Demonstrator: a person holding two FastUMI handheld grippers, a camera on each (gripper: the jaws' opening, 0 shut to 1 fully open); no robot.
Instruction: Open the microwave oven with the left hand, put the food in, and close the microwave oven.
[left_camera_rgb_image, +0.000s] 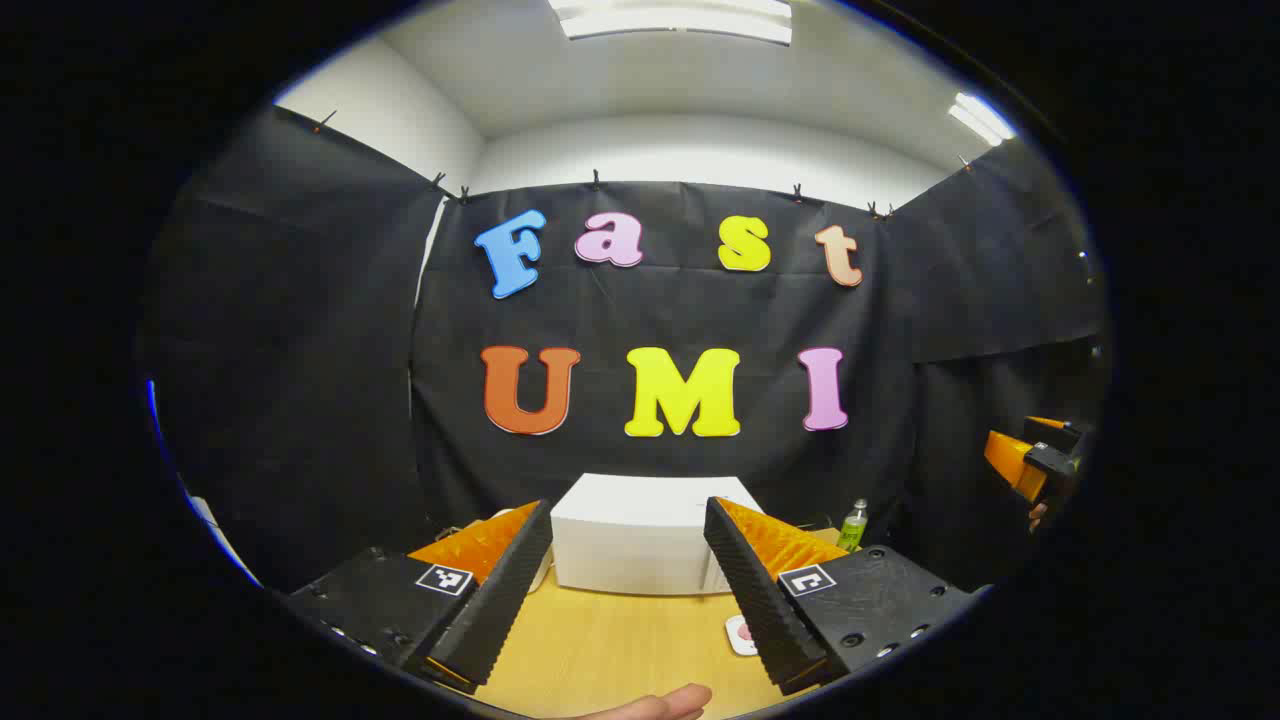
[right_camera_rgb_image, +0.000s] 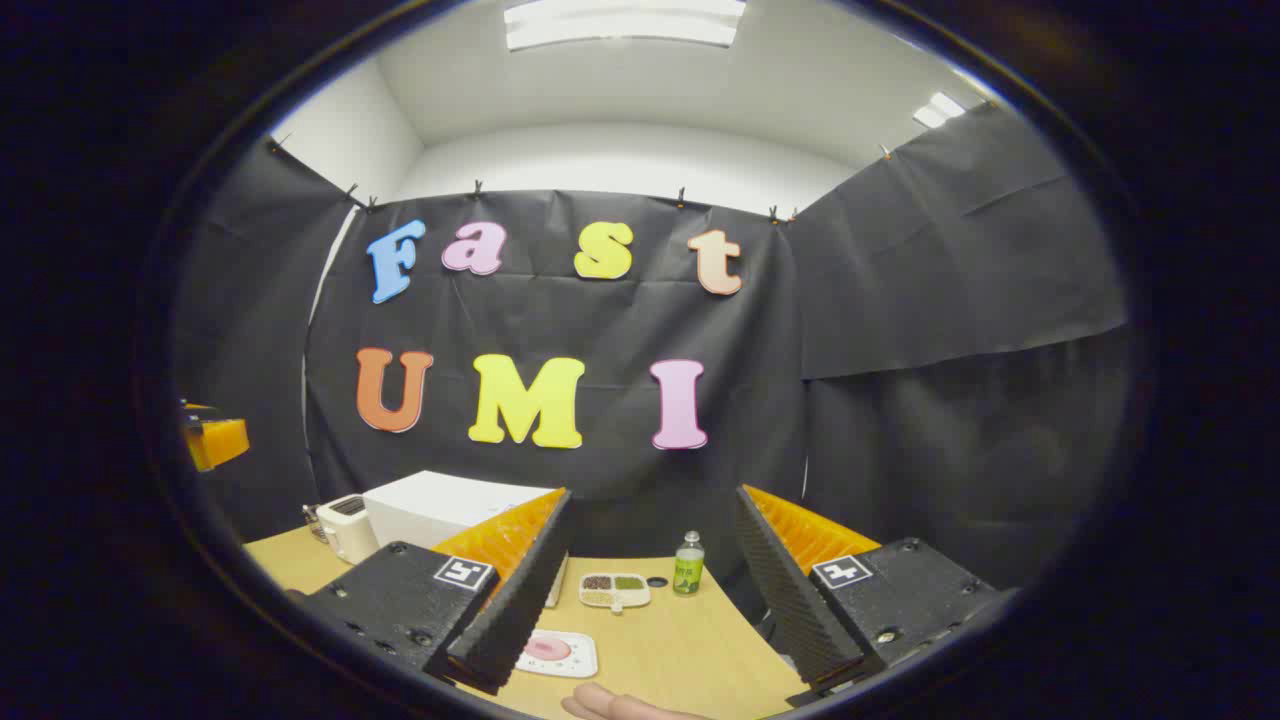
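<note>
Both claws hang released: left gripper faces the closed white microwave at the table's back; right gripper overlooks the plated food (bare wood around it).

Black cloth walls enclose a wooden table beneath a white ceiling lit by fluorescent panels.

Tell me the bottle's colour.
Green bottle, white cap; best in the right gripper view.
</note>
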